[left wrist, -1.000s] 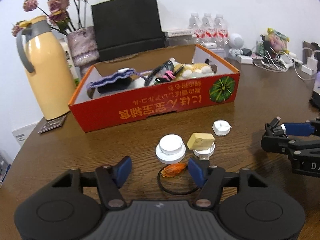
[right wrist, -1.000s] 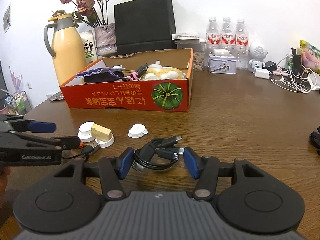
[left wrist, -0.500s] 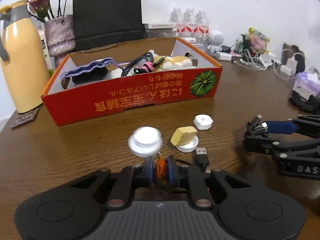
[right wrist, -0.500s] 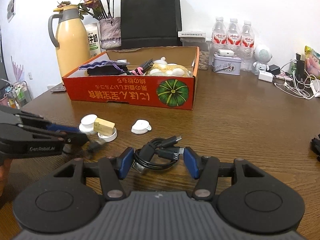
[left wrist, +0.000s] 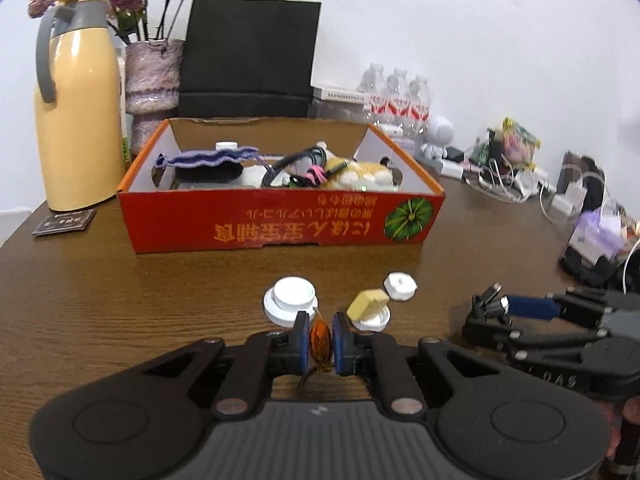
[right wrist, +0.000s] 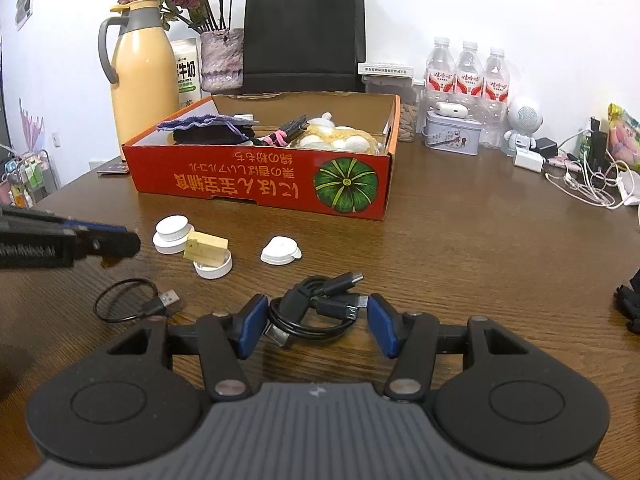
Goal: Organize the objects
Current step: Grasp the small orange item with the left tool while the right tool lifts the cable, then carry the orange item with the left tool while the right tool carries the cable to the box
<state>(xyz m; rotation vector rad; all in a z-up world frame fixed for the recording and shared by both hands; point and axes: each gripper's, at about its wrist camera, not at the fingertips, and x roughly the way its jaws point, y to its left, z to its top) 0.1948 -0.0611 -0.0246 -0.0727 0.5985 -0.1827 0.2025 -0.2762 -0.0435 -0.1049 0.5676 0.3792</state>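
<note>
Pinching the small orange object (left wrist: 320,342) between its blue pads, your left gripper (left wrist: 320,340) hangs a little above the table (left wrist: 120,300), so the step in hand looks like carrying that piece to the red cardboard box (left wrist: 280,224) straight ahead. Keep the squeeze steady: the orange thing seems soft and sits narrow between the pads, with a thin tail poking out below, so a loosened grip could let it slide out. Lift enough to clear the two white caps (left wrist: 291,300) and the yellow block (left wrist: 367,303) just in front of your fingertips before you move forward, or you may knock them across the wood. The box already holds a purple pouch (left wrist: 208,160), a tangle of dark cable and a plush toy, so aim for a bare patch near the front wall and come over the rim from above, not across it. Your right gripper (right wrist: 316,320) is spread wide around the coiled black USB cable (right wrist: 316,312), which lies on the table between the pads; neither pad appears to press it yet. If you mean to take it next, centre the coil so both pads meet the bundle and not a loose plug end. A second thin cable loop (right wrist: 128,300) lies on the table to the left of that gripper, close under your left gripper's path, so mind you do not drag it along
</note>
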